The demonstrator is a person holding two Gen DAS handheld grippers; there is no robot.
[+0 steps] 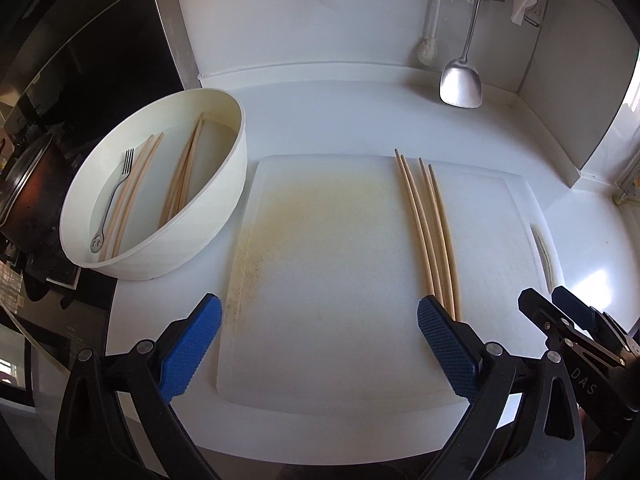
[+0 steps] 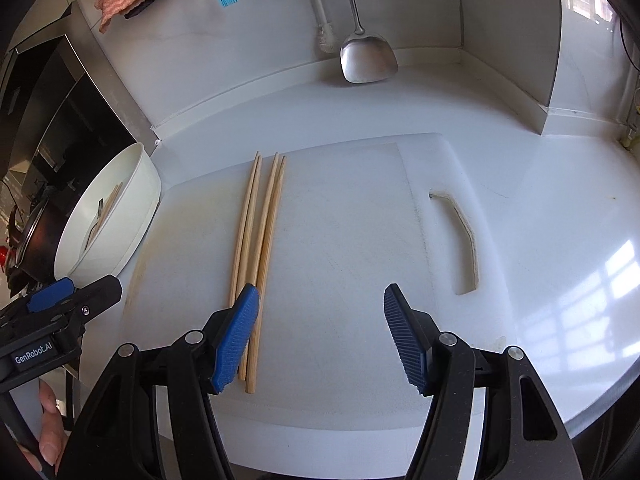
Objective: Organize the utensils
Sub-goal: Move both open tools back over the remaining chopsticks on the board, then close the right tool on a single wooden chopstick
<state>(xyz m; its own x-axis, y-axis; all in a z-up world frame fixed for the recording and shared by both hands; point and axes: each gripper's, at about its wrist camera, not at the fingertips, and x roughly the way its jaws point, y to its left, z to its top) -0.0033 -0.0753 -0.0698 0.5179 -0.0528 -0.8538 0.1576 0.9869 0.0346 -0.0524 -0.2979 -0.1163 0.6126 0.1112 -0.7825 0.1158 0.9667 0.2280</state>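
Four chopsticks (image 2: 256, 248) lie side by side on the board (image 2: 352, 240), thin, round and made of pale wood. More chopsticks and a metal fork (image 1: 116, 192) sit in the white bowl (image 1: 224, 184) at 9 o'clock from the board. I think the step now is getting more sticks out to line up. The left gripper (image 1: 320, 344) has its fingers wide apart and holds nothing. The right gripper (image 2: 320, 336) is wide apart too, and empty. Next, one must reach to the bowl and pinch a thin stick. The board is flat, white plastic, stained yellow, on the smooth white desk (image 2: 560, 220). A shiny spatula (image 2: 366, 58) hangs at 12 o'clock.
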